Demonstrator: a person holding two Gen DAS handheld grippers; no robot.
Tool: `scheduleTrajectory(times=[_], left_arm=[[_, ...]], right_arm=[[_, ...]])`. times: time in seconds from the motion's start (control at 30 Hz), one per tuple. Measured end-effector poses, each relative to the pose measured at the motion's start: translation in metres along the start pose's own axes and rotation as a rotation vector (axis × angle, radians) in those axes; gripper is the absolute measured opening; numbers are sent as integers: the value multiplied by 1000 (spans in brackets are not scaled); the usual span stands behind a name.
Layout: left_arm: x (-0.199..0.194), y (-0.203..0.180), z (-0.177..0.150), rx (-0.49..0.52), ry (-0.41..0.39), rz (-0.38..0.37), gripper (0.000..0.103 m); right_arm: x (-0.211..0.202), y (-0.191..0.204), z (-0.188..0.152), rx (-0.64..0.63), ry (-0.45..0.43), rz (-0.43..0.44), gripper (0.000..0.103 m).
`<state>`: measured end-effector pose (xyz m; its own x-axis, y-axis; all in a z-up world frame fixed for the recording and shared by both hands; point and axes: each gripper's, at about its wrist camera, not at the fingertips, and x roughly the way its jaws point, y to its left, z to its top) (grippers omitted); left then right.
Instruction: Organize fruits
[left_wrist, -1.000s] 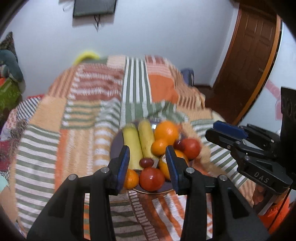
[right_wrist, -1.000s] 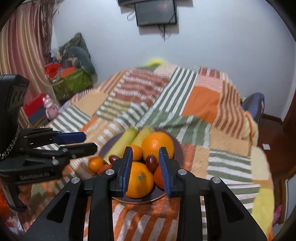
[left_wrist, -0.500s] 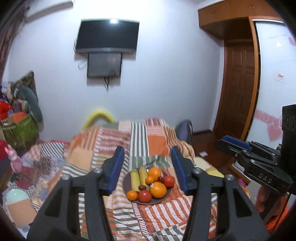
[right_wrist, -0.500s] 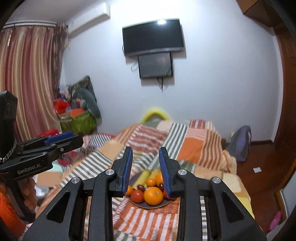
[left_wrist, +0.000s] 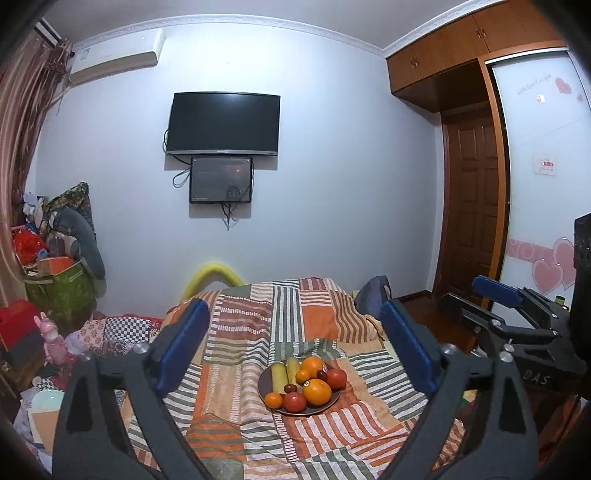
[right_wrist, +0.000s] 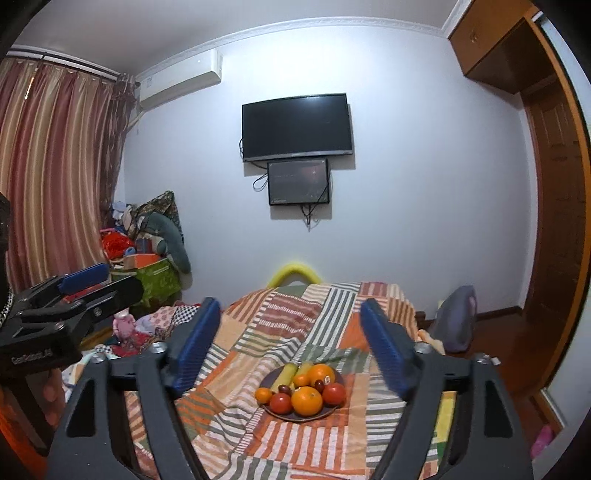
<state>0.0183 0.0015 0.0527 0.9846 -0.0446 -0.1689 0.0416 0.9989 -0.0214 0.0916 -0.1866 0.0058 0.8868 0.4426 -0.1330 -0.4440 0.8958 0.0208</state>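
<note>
My left gripper (left_wrist: 295, 347) is spread wide, nothing between the blue pads (left_wrist: 181, 347), held well back from the bed. Far left: striped curtain (right_wrist: 51, 166), a heap of stuff with a green box (right_wrist: 157, 278). Air conditioner (right_wrist: 181, 83) high on the wall, TV (right_wrist: 295, 125) to its right with a smaller screen (right_wrist: 298, 182) just below.

The patchwork bedspread (left_wrist: 288, 317) fills the middle. On its near part sits a dark plate (left_wrist: 264, 384) with all the fruit on it. Left to right on the plate: small orange (left_wrist: 273, 400) at near left, two yellow-green long fruits (left_wrist: 284, 371) lying side by side at far left, red tomato (left_wrist: 294, 401) near, dark small plum (left_wrist: 290, 388) behind it, big orange (left_wrist: 317, 391) near right, another big orange (left_wrist: 314, 365) far, second red tomato (left_wrist: 336, 378) at right. Fruits touch each other in a pile.

My right gripper (right_wrist: 290, 347) is also wide apart, empty, plate framed between its fingers. It also shows at the right edge of the left view. Far right: wooden door (left_wrist: 469, 206), wardrobe panel with pink hearts (left_wrist: 550, 273).
</note>
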Motion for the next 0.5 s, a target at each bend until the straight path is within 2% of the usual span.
scheduleTrajectory(times=[0.1, 0.17, 0.23, 0.5], left_arm=[[-2, 2, -2, 2, 4, 2, 100], [-4, 3, -3, 1, 2, 10, 101], [-6, 4, -6, 2, 3, 15, 102], [-6, 5, -9, -7, 2, 21, 103]], right_arm=[[-3, 1, -1, 3, -8, -28, 87], [-3, 1, -3, 4, -10, -41, 97], [-9, 3, -5, -4, -18, -59, 101], [-12, 3, -9, -3, -8, -70, 103]])
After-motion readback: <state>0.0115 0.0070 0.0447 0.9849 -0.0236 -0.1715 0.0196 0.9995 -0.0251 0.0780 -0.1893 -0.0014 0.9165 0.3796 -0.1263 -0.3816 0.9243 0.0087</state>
